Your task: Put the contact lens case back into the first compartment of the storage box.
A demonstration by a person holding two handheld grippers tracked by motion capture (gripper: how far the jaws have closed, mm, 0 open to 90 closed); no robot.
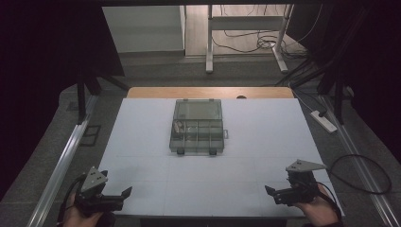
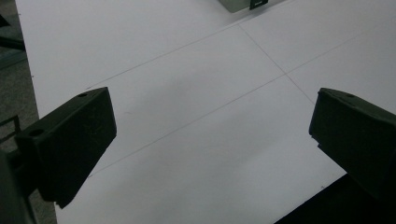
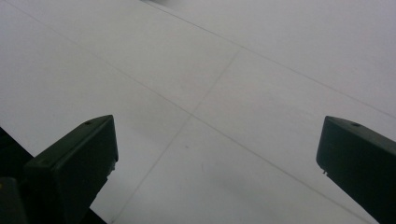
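I have the white table (image 1: 142, 142) spread wide in front of me, bare across its near half, which leaves both hands room to work without knocking anything. Well beyond the grippers, about the middle of the table and toward its far edge, sits the clear plastic box (image 1: 197, 126) — its lid stands open at the back and the divided tray faces up, so the compartments can be reached from above. From the left gripper view I catch one near corner of that box (image 2: 238, 3) at the top edge. A few small pieces lie in the left-hand compartments; they are too small for me to tell what they are.

My left gripper (image 1: 124, 196) rests at the near left corner, jaws spread wide with nothing between them. My right gripper (image 1: 273, 194) mirrors it at the near right corner, jaws likewise wide apart and empty. Both point inward toward the middle — a ready stance, I judge, before reaching forward to the box.
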